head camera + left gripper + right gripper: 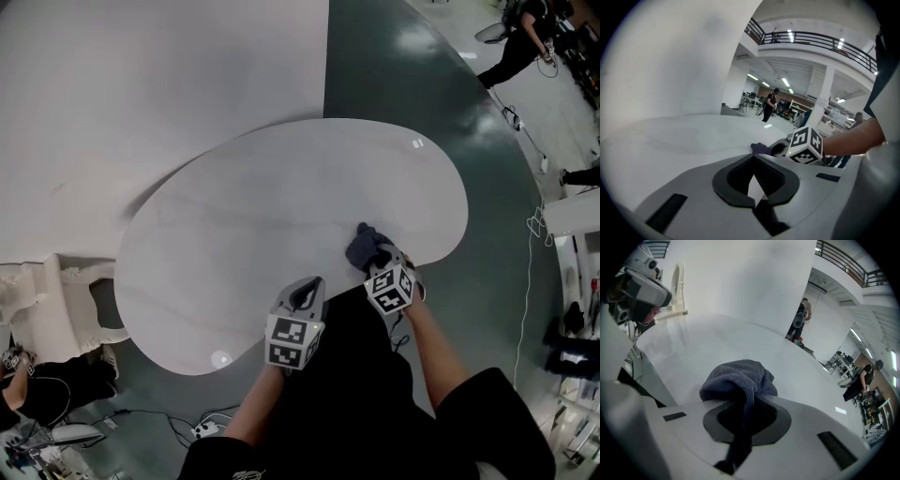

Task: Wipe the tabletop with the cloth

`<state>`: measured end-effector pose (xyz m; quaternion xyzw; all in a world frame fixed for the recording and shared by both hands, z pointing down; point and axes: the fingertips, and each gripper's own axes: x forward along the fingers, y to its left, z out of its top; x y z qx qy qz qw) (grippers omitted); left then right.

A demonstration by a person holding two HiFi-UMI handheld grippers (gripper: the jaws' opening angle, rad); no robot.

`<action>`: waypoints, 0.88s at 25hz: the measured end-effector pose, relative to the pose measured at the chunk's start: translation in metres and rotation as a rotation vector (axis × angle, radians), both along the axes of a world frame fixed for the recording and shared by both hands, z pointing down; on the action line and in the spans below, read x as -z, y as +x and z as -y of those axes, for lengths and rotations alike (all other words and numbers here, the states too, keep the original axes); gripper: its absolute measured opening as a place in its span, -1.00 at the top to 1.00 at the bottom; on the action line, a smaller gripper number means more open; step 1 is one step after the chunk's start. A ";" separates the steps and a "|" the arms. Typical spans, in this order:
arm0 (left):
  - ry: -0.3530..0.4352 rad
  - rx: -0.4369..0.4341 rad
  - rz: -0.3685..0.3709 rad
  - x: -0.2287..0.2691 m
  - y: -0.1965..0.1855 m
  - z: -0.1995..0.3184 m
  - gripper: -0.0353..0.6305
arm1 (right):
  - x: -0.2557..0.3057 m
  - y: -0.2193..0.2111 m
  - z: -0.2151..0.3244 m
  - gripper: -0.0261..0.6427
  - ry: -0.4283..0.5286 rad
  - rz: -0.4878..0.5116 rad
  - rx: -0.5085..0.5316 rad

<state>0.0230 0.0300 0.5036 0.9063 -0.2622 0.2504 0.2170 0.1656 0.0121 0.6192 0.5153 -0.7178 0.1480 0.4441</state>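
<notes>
Head view: pale bean-shaped table (262,216) on a dark green floor (422,84). Both grippers sit at the table's near edge, close to the person's body.

Right gripper (378,261) is at the near right part of the table and clamped on the cloth (364,246). The cloth is dark blue-grey terry, bunched into a lump, and rests on the table just ahead of the gripper tips. In the right gripper view a fold of the cloth (738,378) runs down between the jaws and is pinched there. The rest mounds up over the tips, with bare table (717,333) beyond it.

Left gripper (305,295) is just left of the right one, near it but apart, low over the table edge. In the left gripper view its jaws are together with nothing between them. Only a thin sliver of pale table shows through the pads. The same view shows the cloth (761,148) and the right gripper's marker cube (806,145) a bit ahead and to the right. A bare forearm (855,138) runs back from the cube.

Cannot tell whether the left gripper touches the table.

Around it: a white chair-like piece (66,300) stands left of the table. A person in dark clothes (37,389) is at the lower left and cables (202,427) lie on the floor near the table's front. Another person (525,37) stands far off at the top right. The right gripper view shows a person (801,317) standing beyond the table's far side.
</notes>
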 end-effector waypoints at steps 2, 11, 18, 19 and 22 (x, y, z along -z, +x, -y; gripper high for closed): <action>-0.006 0.000 -0.006 0.000 -0.005 -0.005 0.87 | -0.001 -0.013 -0.013 0.87 -0.022 0.002 0.007; -0.033 0.001 0.002 -0.007 0.002 0.010 0.87 | -0.003 -0.016 0.002 0.87 -0.111 -0.072 0.109; -0.040 0.054 0.058 -0.014 0.006 0.067 0.87 | 0.002 0.014 0.108 0.87 -0.149 -0.132 0.167; -0.042 0.067 0.067 -0.015 0.006 0.075 0.87 | 0.003 0.019 0.125 0.87 -0.162 -0.138 0.187; -0.058 0.106 0.094 -0.018 0.004 0.097 0.87 | 0.000 0.029 0.166 0.87 -0.216 -0.157 0.297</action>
